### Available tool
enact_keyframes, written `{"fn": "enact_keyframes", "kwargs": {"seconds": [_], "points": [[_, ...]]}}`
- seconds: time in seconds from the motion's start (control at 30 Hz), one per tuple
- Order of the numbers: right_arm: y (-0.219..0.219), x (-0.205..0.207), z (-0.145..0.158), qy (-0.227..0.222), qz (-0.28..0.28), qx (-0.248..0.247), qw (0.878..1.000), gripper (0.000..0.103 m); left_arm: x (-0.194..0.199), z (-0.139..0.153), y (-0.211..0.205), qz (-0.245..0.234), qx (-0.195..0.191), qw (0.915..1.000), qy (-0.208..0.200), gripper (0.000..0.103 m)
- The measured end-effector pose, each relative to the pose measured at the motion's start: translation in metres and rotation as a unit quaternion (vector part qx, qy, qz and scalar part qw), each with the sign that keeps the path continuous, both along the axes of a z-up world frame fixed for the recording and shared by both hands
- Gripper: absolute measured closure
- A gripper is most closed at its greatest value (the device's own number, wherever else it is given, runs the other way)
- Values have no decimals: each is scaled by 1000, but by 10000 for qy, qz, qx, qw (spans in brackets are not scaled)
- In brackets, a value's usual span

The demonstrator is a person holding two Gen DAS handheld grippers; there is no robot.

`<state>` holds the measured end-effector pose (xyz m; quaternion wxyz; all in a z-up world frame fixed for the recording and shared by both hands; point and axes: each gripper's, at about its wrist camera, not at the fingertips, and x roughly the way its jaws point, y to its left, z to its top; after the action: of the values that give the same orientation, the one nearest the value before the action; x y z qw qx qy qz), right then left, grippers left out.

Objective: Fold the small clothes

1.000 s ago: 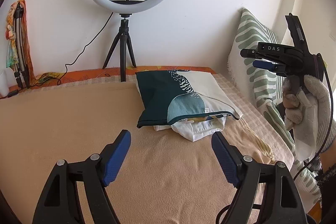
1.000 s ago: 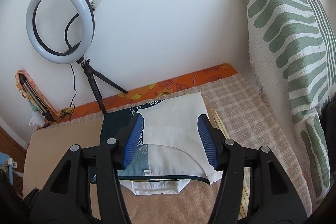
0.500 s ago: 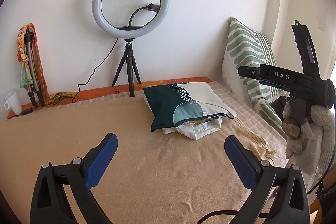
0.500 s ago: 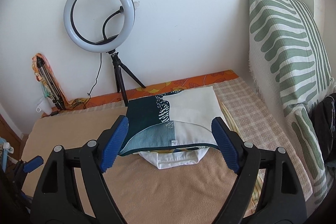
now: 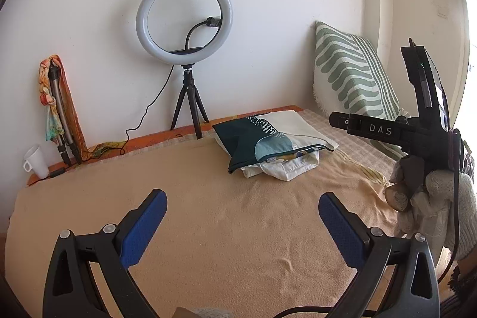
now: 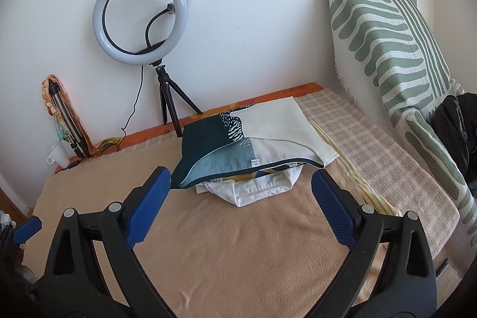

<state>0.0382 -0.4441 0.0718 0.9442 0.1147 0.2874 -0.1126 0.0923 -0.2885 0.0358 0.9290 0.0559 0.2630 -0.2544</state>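
Left wrist view: left gripper [image 5: 243, 218] spread wide, empty, above the tan blanket [image 5: 226, 228]; folded clothes stack [image 5: 272, 140] lies well beyond it, right of the ring light [image 5: 184, 17].
Only here: gloved right hand [image 5: 429, 198] upright on its tool.
Right wrist view: right gripper [image 6: 241, 206] gapes, nothing held; stack near, apparently clear of the tips.
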Motion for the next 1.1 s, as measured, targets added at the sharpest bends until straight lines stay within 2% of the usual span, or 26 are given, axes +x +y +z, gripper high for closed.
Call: {"fn": "enact_keyframes", "kwargs": {"seconds": [0.13,0.23,0.37,0.7,1.1], "points": [[4,-5,-7,-33,-128,-30,9999,3,-1,-8,4,-2,68,9998,177,0],[2,-10,-6,-258,-360,76,9990,0,1,-14,8,52,59,9994,327,0],[0,-15,-7,-469,-606,69,9970,0,2,-19,10,115,148,9994,305,0],[2,-9,-26,-238,-590,6,9980,0,1,-19,17,204,184,9992,273,0],[4,-7,-33,-209,-609,106,9979,0,0,-21,18,227,192,9992,257,0]]}}
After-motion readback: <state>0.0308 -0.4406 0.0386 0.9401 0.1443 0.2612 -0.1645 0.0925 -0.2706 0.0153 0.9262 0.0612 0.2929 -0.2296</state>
